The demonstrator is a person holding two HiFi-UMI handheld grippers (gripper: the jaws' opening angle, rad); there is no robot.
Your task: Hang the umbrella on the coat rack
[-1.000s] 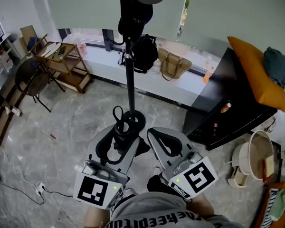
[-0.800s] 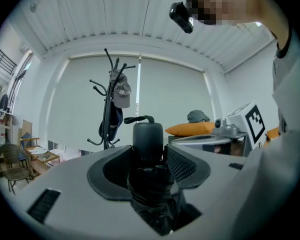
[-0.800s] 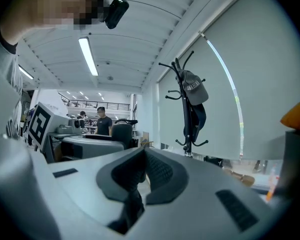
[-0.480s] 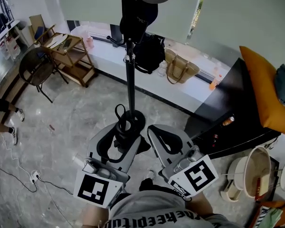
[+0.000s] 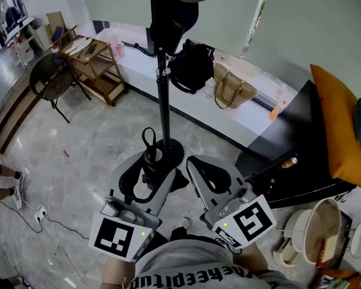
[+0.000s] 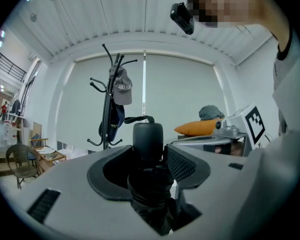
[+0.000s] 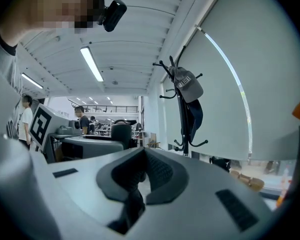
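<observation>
Marble floor (image 5: 96, 155) under a shaded window wall; the coat rack (image 5: 162, 104) stands straight ahead of both grippers, its base just beyond the jaws in the head view. Left gripper (image 5: 149, 174) is clamped on the folded black umbrella (image 6: 148, 136), which stands between the jaws handle-end up, long axis roughly parallel to the rack pole, wrist strap (image 6: 138, 119) looping off its top. Right gripper (image 5: 203, 172) sits alongside, jaws together on nothing. From the left gripper view the rack lies above and left of the handle; a cap (image 6: 121, 86) takes one upper hook, bare hooks (image 6: 96, 82) beside it. Judgement: the left arm does the hang, lifting the strap over a bare hook.
</observation>
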